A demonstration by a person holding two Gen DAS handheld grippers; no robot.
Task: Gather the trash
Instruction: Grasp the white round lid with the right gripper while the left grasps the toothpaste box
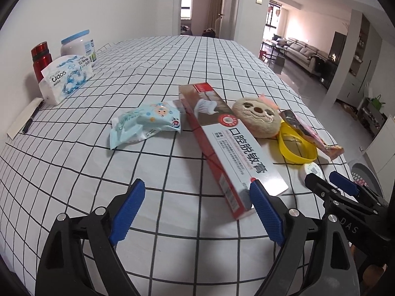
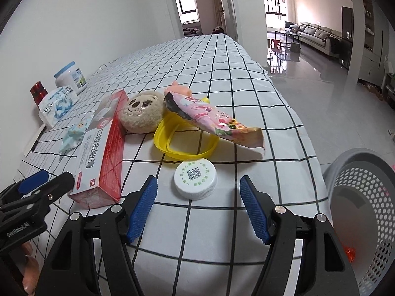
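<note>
Right gripper: we see the right gripper spread wide and holding nothing, the white bottle cap lying on the cloth just ahead at 12 o'clock between its blue fingers
Left gripper: the left gripper is just as wide apart and empty; the near end of the toothpaste box reaches its right finger at 2 o'clock, though we cannot tell whether they touch
Only in the right view: a grey perforated basket at 4 o'clock beside the table edge, with something orange inside that we cannot make out
Only in the left view: a pen on a pale strip at 9 o'clock
Cut off: in the left view the cap shows only as a sliver behind the other gripper
Trash: a pink snack wrapper, crumpled and torn open, rests tilted across a yellow plastic ring; a pale blue wipes packet lies at 11 o'clock
Beyond: a plush toy touching the box, then a tissue pack, red flask and white jar by the wall on the checked tablecloth
</note>
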